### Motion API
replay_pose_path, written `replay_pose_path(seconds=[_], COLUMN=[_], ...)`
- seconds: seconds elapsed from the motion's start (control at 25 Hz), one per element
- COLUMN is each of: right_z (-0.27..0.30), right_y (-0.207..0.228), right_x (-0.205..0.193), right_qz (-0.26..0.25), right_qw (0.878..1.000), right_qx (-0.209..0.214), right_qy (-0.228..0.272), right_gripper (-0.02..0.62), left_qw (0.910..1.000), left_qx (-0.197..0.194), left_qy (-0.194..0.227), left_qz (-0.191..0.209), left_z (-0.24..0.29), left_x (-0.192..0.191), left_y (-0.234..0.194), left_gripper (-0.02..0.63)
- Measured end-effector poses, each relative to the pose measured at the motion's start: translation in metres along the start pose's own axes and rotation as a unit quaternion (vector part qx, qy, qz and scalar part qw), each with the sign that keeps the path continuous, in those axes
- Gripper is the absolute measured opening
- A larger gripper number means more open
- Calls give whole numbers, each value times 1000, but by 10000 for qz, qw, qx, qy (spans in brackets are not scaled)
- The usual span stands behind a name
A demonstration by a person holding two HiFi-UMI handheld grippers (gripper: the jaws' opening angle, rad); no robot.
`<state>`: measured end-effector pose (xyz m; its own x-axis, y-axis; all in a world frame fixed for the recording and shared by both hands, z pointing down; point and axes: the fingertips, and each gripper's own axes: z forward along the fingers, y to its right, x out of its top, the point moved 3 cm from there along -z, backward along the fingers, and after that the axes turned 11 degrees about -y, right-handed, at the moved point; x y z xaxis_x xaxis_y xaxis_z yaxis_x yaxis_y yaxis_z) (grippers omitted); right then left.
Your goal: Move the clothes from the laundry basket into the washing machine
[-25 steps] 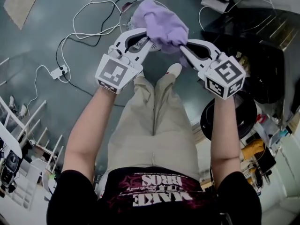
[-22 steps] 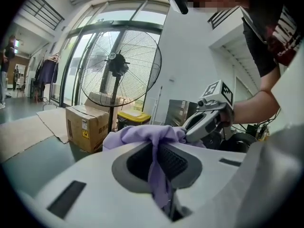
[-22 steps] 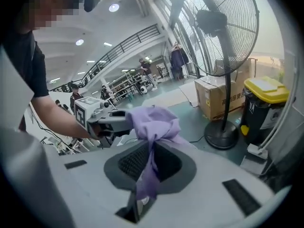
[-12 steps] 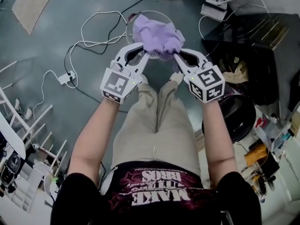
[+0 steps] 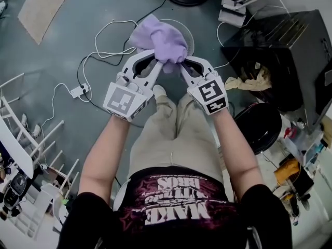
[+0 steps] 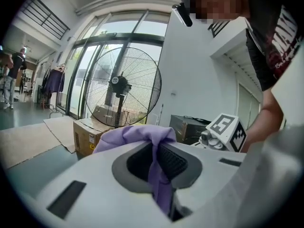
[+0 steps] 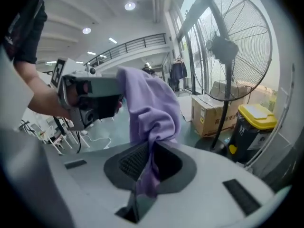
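Grey-green floor (image 5: 62, 40) strewn with white cables (image 5: 104, 53) — pedestal fan (image 6: 124, 85) stands beyond. Left gripper (image 5: 160, 64) and right gripper (image 5: 181, 67) are each clamped tight on a pinched fold of one lavender garment (image 5: 158, 35). It hangs bunched between them — above the laundry basket (image 5: 190, 35).

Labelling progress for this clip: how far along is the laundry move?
Done: a purple garment is picked up, pinched by both the left hand-held gripper and the right hand-held gripper. In hand: it hangs above the white wire basket. Left: getting it into the washing machine, which I can't identify in these views. The garment hides the basket's inside, so remaining clothes can't be told.
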<state>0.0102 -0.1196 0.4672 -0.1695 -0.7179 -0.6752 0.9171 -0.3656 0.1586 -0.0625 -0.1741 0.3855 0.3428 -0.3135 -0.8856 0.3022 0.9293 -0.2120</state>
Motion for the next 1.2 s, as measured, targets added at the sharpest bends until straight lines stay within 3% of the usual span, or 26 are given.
replay_pose_path(seconds=[0.2, 0.4, 0.8, 1.2], right_z=[-25, -46, -68, -84], right_y=[-9, -19, -35, -49], right_x=[43, 75, 100, 107], right_qz=[356, 571, 512, 920], right_qw=[9954, 9885, 9858, 9775], right_qx=[220, 599, 855, 1300], right_qy=[862, 1267, 1353, 1386], right_gripper=[46, 46, 43, 43], left_qw=[9999, 9994, 9939, 9932], left_qx=[62, 58, -25, 259], left_qy=[-108, -265, -665, -839], left_qz=[-5, 217, 880, 762], left_z=[-14, -27, -23, -23], left_x=[2, 9, 16, 17], left_y=[0, 8, 30, 32], left_gripper=[28, 28, 38, 160])
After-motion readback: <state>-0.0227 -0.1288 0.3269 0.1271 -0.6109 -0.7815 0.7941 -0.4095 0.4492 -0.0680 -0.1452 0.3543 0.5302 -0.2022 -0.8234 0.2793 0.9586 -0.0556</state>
